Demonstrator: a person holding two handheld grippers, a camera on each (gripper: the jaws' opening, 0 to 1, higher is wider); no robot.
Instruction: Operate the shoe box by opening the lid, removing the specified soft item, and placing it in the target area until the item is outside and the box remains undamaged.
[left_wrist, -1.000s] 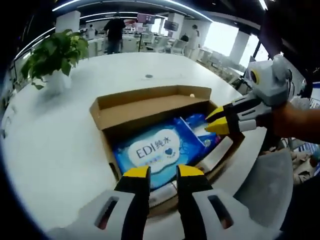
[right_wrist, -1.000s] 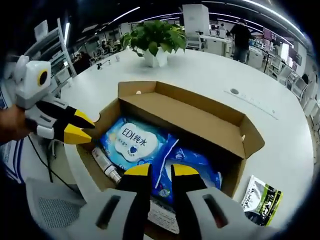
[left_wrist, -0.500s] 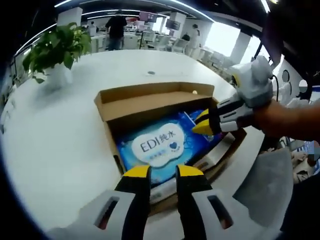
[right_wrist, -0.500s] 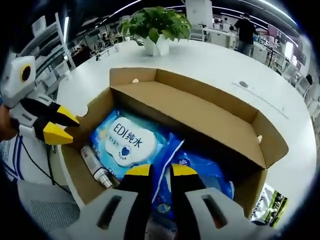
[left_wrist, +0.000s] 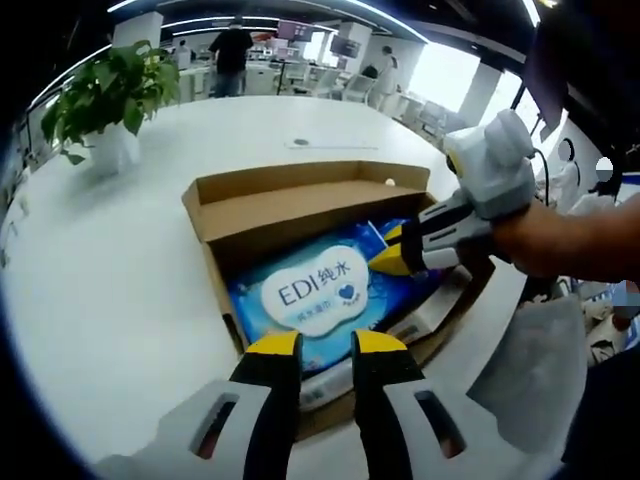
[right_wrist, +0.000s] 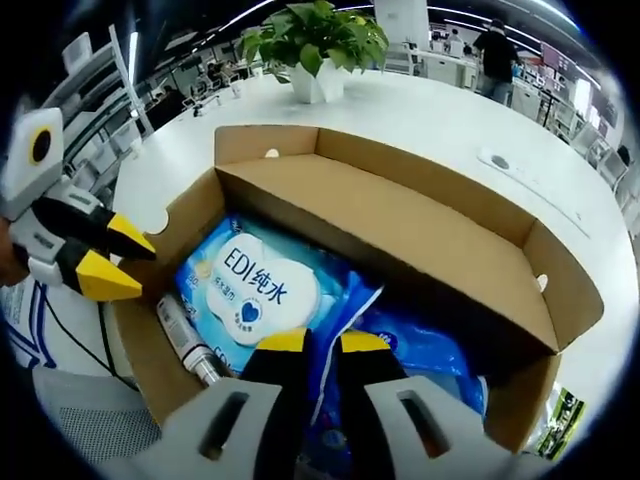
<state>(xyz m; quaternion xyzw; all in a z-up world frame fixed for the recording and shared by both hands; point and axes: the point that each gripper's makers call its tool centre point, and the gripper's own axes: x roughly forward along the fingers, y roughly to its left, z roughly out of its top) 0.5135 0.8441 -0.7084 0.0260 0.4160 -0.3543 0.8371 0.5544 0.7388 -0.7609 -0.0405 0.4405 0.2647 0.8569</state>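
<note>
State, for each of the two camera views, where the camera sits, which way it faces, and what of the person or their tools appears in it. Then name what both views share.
Left gripper view: rides the left hand-held gripper, facing the open shoe box; the right hand-held gripper and a forearm enter from the right.
Right gripper view: rides the right hand-held gripper, looking down into the box from its other side; the left hand-held gripper shows at left.
Shared: the box, blue wipes pack, white table, potted plant.

Open office: round white table (left_wrist: 120, 290), potted plant (left_wrist: 105, 95), ceiling light strips, bright windows, distant desks
</note>
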